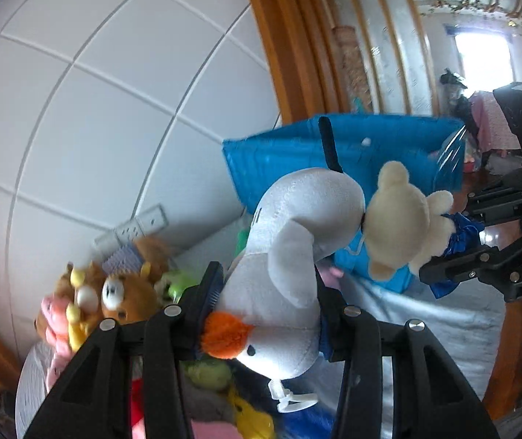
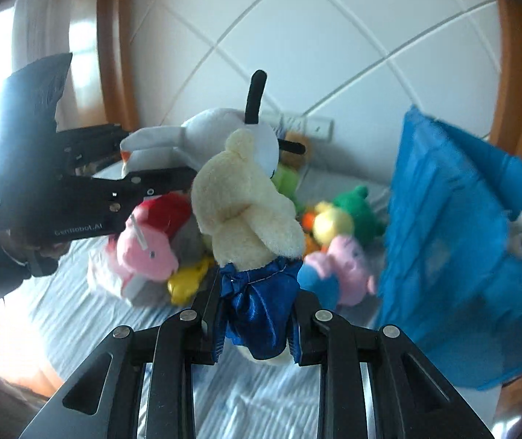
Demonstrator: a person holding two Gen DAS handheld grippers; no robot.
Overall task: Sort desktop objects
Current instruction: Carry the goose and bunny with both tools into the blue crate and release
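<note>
Holding two soft toys aloft at once, both tools are loaded: the left tool (image 1: 264,314) is clamped on the grey-white plush goose with the orange fuzzy beak (image 1: 297,241), pads pressed in near its head end, and the right tool (image 2: 255,323) is clamped on the shiny blue satin skirt of the cream plush bear (image 2: 246,212). Goose and bear sit touching or nearly touching in mid-air, above the grey striped cloth on the tabletop (image 2: 261,395); from the left wrist view the bear hangs just past the goose's body, toward the right tool. Goose long axis runs away from the left tool, beak close to the pads, black stick-like tail (image 1: 328,142) pointing toward the blue fabric storage bag (image 1: 286,161). Key relation: the bag stands open beyond the goose along that same axis in the left view, and off to the right side of the right tool in the right wrist view, mouth edge near the bear. Judgement: right tool looks nearer the bag, so the bear probably goes in first; the goose would follow by pushing forward, tail first. Remaining pile of mixed plush toys (pink pig, yellow duck, green frog, red-capped figure) (image 2: 337,226) lies on the cloth below and behind the held pair, not yet sorted. Risk: the bag wall is limp and may fold in. Some motion blur on the bag edge.
</note>
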